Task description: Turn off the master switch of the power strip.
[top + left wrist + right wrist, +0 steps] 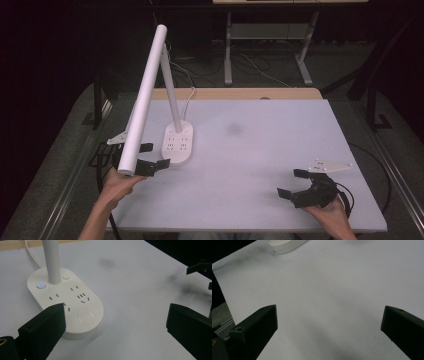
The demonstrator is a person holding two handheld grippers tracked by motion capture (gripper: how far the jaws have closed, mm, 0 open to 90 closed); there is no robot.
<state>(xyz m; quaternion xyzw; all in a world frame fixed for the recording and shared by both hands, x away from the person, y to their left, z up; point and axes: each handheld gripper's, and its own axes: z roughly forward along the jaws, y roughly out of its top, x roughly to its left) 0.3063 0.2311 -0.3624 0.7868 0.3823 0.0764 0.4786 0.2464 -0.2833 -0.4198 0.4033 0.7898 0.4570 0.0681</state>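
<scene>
- Your right gripper (pixel 289 183) sits near the front right of the flat white tabletop (pixel 270 150), jaws spread wide, nothing between them. Held low over bare surface.
- Grey three-cornered plate (pixel 330 166) rides on top of it, cable loops off behind your right hand (pixel 330 215).
- In the right gripper view both black jaws frame plain white table; the lamp base edge (pixel 287 246) shows far off at the top.
- Your left gripper (pixel 157 156) is at the left edge, jaws released and wide apart, gripping nothing. Your left hand (pixel 120 182) holds it from below.
- One left jaw tip sits just beside the near end of the white oval plastic lamp base (pixel 178 142); can't tell if it touches.
- Left gripper view: the base (pixel 75 302) has socket slots on top, a small button lit blue (pixel 41 285), a plain round button (pixel 65 277), an oval pad (pixel 86 316) at the near end.
- White round stem (pixel 170 82) rises from the far end of the base, tilted back-left.
- Long white tubular lamp head (pixel 145 95) slopes down from the stem top toward you, its low end over your left gripper.
- White cord (pixel 189 100) runs from the base to the table's far wooden edge (pixel 235 93).
- Faint dark smudge (pixel 233 130) on the table mid-centre.
</scene>
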